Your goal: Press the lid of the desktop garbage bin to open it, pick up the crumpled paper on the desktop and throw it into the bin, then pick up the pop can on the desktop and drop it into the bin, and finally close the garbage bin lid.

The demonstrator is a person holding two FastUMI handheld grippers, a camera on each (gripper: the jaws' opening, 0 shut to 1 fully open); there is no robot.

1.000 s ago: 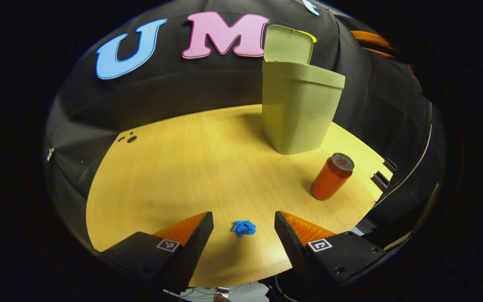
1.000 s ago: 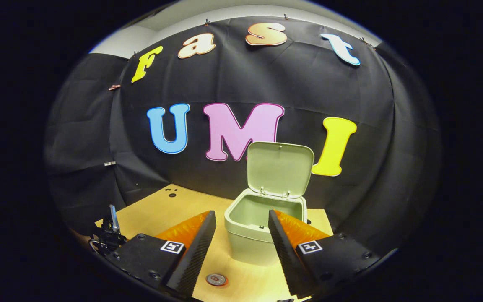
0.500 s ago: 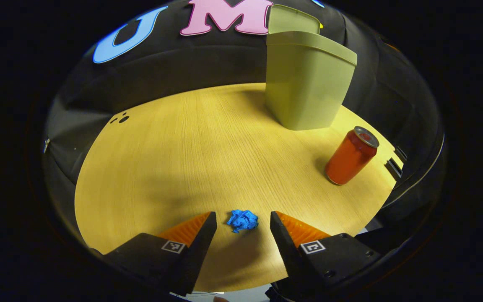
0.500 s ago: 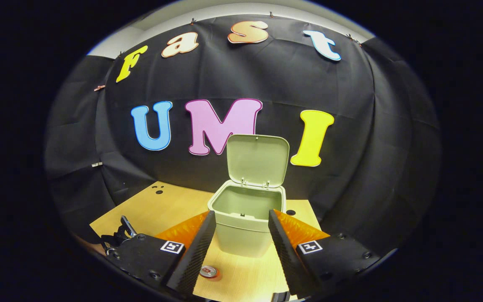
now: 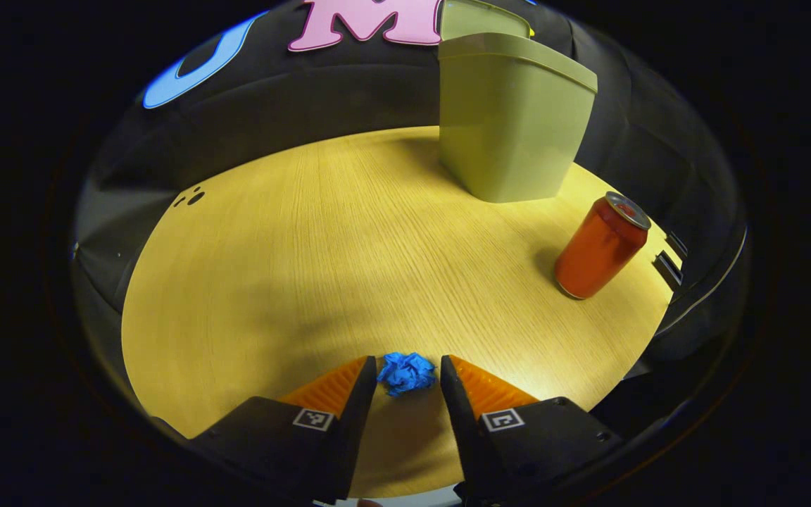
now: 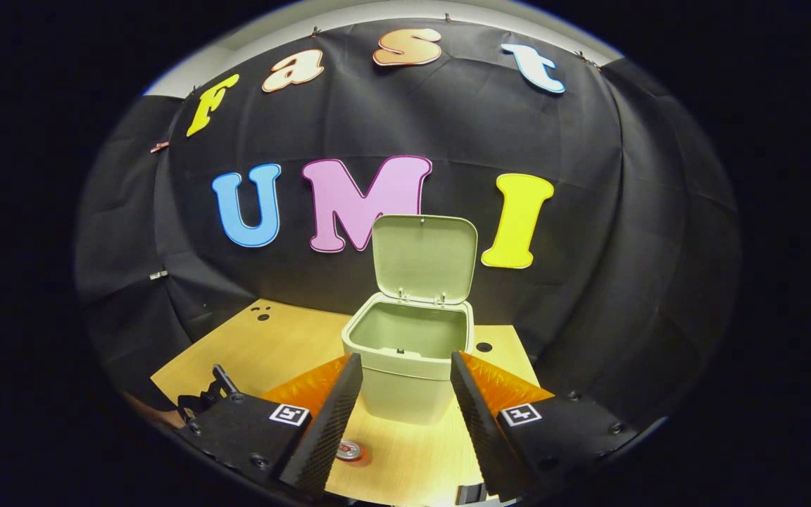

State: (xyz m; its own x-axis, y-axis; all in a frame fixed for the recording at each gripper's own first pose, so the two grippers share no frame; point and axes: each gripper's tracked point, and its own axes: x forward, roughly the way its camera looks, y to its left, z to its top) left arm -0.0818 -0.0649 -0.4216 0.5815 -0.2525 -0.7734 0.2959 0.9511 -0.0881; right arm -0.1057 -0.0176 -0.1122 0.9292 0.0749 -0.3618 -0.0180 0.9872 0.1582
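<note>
the left gripper view looks down from low over the worktop [image 5: 293, 253], close to it. the right gripper view sits higher and farther back, facing the wall. both views share the bin [image 5: 514, 120] [image 6: 405, 366].

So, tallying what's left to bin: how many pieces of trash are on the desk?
2: the crumpled paper between the left gripper's fingers, and the pop can upright near the bin.
</note>
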